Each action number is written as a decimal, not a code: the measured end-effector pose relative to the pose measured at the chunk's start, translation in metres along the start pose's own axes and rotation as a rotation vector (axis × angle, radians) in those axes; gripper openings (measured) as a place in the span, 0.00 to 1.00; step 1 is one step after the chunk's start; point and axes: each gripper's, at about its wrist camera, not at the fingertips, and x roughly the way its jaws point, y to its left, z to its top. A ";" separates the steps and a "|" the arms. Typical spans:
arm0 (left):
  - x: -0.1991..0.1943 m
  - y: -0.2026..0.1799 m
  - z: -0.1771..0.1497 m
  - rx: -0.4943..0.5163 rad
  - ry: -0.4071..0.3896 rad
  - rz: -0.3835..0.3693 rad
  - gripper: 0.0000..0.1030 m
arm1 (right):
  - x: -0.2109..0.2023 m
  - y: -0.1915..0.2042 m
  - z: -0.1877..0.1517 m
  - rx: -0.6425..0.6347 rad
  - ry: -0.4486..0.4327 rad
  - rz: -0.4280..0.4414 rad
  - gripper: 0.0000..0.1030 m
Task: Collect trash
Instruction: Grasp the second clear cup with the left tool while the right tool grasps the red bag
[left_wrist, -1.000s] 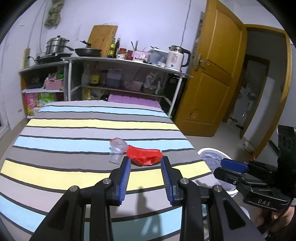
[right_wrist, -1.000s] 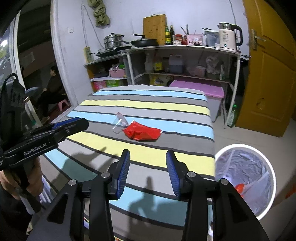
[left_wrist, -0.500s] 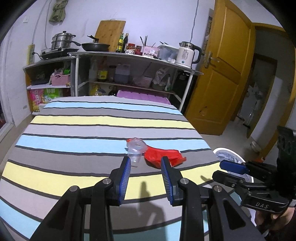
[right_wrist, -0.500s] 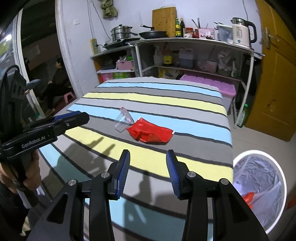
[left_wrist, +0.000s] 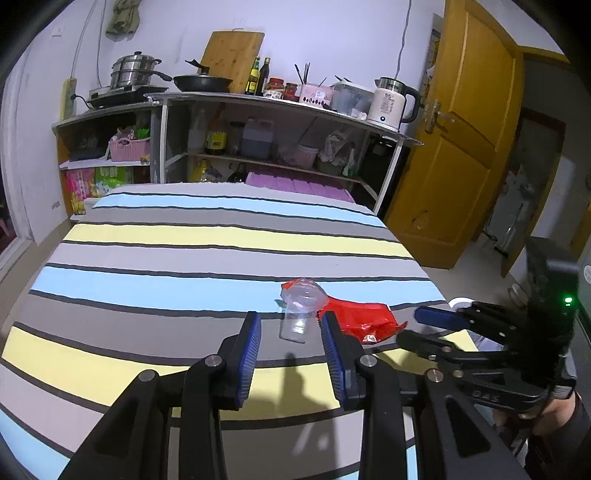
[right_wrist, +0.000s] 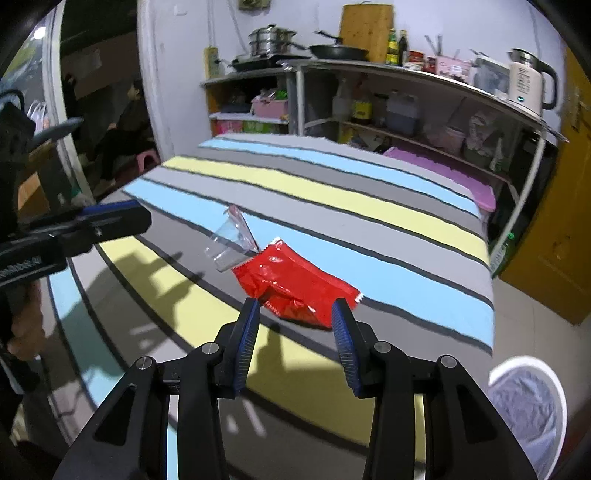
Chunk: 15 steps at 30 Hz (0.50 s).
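Note:
A clear plastic cup (left_wrist: 301, 314) lies on its side on the striped table (left_wrist: 184, 258), touching a red snack wrapper (left_wrist: 360, 318). My left gripper (left_wrist: 290, 326) is open, its fingertips on either side of the cup's base and apart from it. In the right wrist view the red wrapper (right_wrist: 295, 286) lies just beyond my open right gripper (right_wrist: 294, 313), with the cup (right_wrist: 231, 242) at its far left end. The right gripper (left_wrist: 421, 326) shows in the left wrist view, to the right of the wrapper. The left gripper (right_wrist: 136, 221) shows at the left edge of the right wrist view.
A white bin (right_wrist: 526, 406) with a grey liner stands on the floor off the table's right corner. Shelves (left_wrist: 258, 140) with pots, bottles and a kettle (left_wrist: 391, 103) line the far wall. A yellow door (left_wrist: 454, 147) is at the right. A person (right_wrist: 122, 133) sits beyond the doorway.
Both grippers have moved forward and lower toward the trash. The cup now sits between the left fingertips and the wrapper just ahead of the right ones. Jaw openings look unchanged.

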 end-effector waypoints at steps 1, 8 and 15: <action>0.002 0.001 0.000 -0.002 0.002 -0.001 0.32 | 0.007 0.000 0.001 -0.016 0.015 0.001 0.41; 0.018 0.006 0.003 -0.013 0.019 -0.006 0.32 | 0.033 -0.003 0.002 -0.036 0.102 0.020 0.40; 0.036 0.001 0.004 -0.006 0.044 -0.021 0.32 | 0.029 -0.006 -0.003 0.002 0.095 0.040 0.17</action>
